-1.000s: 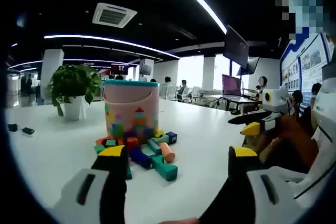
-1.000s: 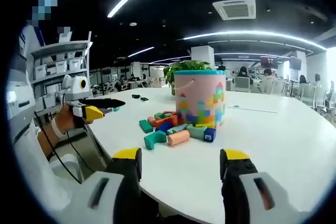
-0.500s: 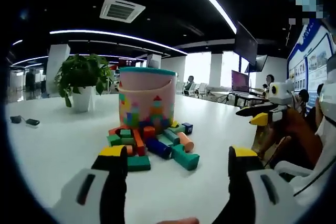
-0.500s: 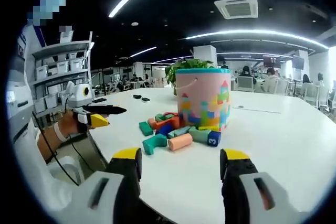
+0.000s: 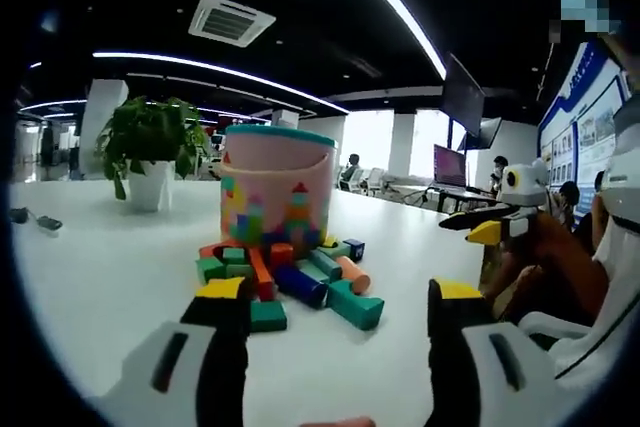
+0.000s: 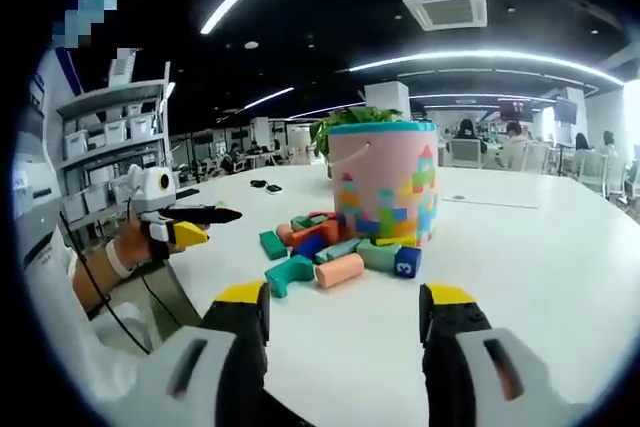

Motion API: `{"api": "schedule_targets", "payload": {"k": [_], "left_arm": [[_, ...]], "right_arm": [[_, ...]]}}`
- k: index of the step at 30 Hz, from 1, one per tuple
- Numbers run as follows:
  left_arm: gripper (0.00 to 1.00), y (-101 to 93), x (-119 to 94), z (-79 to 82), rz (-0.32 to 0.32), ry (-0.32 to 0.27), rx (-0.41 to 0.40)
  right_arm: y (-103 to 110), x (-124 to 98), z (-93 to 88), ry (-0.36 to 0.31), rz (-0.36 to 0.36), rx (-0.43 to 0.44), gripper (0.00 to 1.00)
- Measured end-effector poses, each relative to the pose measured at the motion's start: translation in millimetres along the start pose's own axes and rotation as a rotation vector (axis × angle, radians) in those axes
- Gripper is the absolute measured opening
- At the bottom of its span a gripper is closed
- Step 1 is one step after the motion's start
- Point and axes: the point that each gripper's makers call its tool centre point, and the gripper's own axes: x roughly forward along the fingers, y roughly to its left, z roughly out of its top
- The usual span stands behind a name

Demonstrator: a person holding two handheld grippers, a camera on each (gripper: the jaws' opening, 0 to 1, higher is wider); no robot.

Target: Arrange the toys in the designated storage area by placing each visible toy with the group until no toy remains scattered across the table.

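We note both tongs, left (image 5: 335,299) and right (image 6: 342,304), gaping empty; blocks (image 5: 290,277) heaped before bucket (image 5: 275,187), nearer than earlier.

Bright ceiling strips, soft, perhaps slightly blurred

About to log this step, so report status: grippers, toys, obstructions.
Left gripper open, empty; right gripper open, empty. Toy blocks scattered on the table at the pink bucket. Potted plant behind, clear of the path.
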Motion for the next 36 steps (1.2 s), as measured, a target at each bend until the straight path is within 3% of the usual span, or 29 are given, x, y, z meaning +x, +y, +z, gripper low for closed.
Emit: {"api": "schedule_targets", "payload": {"k": [8, 20, 29, 36], "left_arm": [[0.72, 9.7, 2.6, -6.5, 0.008, 0.001, -0.005], [0.69, 18.8, 12.6, -30.9, -0.02, 0.012, -0.004], [0.7, 27.2, 14.1, -28.8, -0.019, -0.002, 0.012], [0.71, 26.5, 17.0, -39.1, -0.019, 0.036, 0.053]], "right_arm": [[-1.9, 1.0, -1.1, 0.001, -0.005, 0.009, 0.62], [2.4, 0.1, 0.1, 0.004, -0.004, 0.012, 0.62], [1.5, 14.8, -6.4, 0.018, -0.007, 0.013, 0.6], [0.6, 23.6, -7.6, 0.027, -0.004, 0.005, 0.6]]}}
